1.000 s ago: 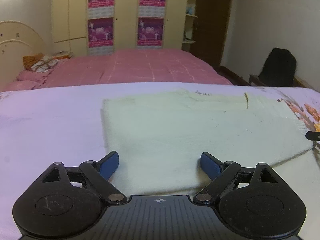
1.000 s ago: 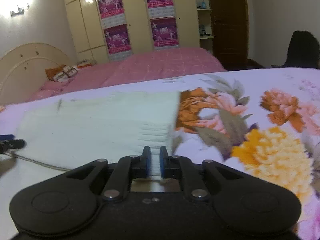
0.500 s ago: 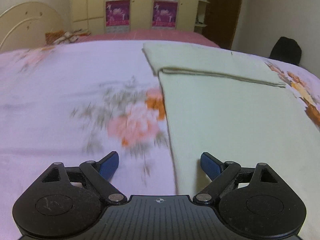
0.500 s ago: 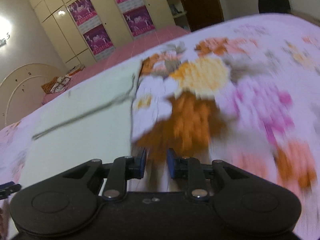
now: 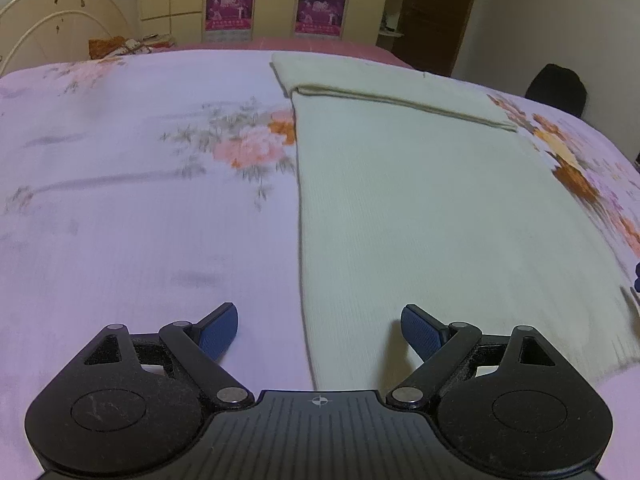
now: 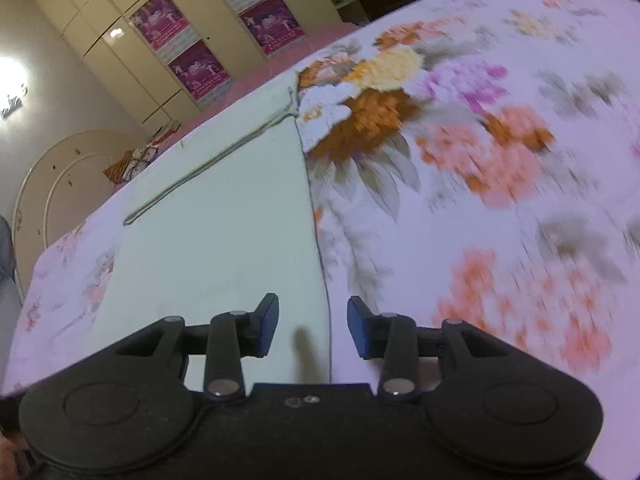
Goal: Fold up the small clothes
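**Cream garment lies flat on the floral bedsheet, both grippers released above its near corners**

The cream garment lies spread on the floral bedsheet, its far end folded over in a band. The left gripper hangs over the garment's left edge, jaws spread wide with nothing between them. The right gripper sits over the garment's right edge; its jaws have just been opening, and the pads grip nothing.
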